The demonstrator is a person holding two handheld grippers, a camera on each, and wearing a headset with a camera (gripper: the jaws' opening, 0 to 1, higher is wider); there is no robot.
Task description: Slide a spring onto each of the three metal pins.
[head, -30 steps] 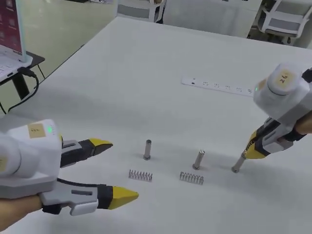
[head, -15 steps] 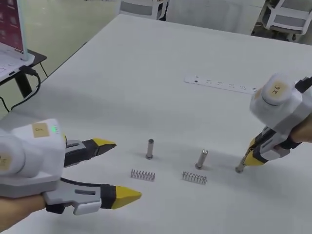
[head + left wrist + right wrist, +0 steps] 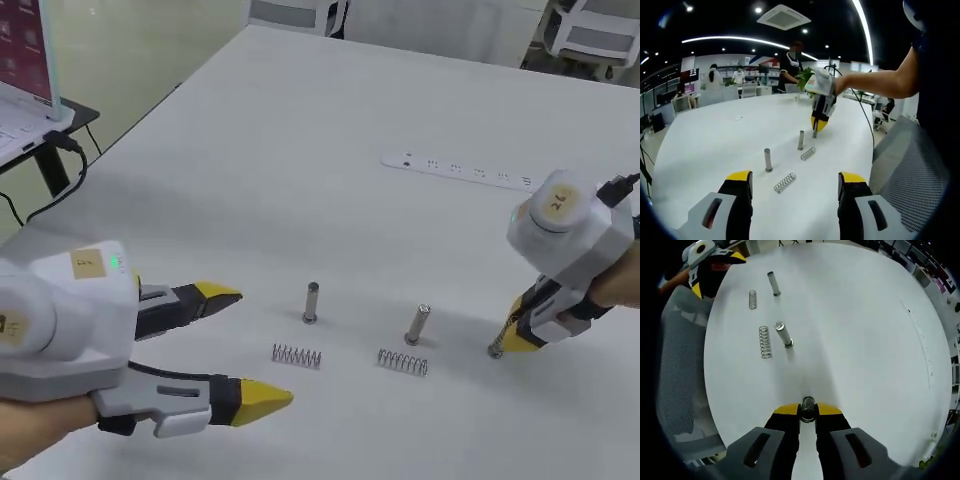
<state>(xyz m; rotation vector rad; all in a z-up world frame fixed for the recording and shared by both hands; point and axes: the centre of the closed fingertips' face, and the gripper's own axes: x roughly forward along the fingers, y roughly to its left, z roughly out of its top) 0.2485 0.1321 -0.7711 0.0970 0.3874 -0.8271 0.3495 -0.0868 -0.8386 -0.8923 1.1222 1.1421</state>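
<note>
Two bare metal pins [image 3: 312, 302] [image 3: 420, 325] stand upright on the white table [image 3: 300, 160]. In front of each lies a loose spring [image 3: 297, 356] [image 3: 403, 362]. My right gripper [image 3: 518, 337] is low over the third pin [image 3: 495, 350], of which just the foot shows. In the right gripper view that gripper [image 3: 808, 416] is shut on a spring [image 3: 808, 409] seen end-on between the yellow tips. My left gripper [image 3: 245, 346] hovers open left of the springs; between its jaws lies the nearer spring [image 3: 785, 182], with the nearer pin [image 3: 768, 160] behind it.
A white power strip [image 3: 460, 170] lies farther back on the table. A laptop on a dark stand [image 3: 40, 120] sits off the table's left edge. Office chairs [image 3: 590, 35] stand behind the far edge. Bare tabletop surrounds the pins.
My right gripper has come down along the right-hand pin with its spring, so less of that pin shows. The left gripper, the other pins and the loose springs have stayed put.
</note>
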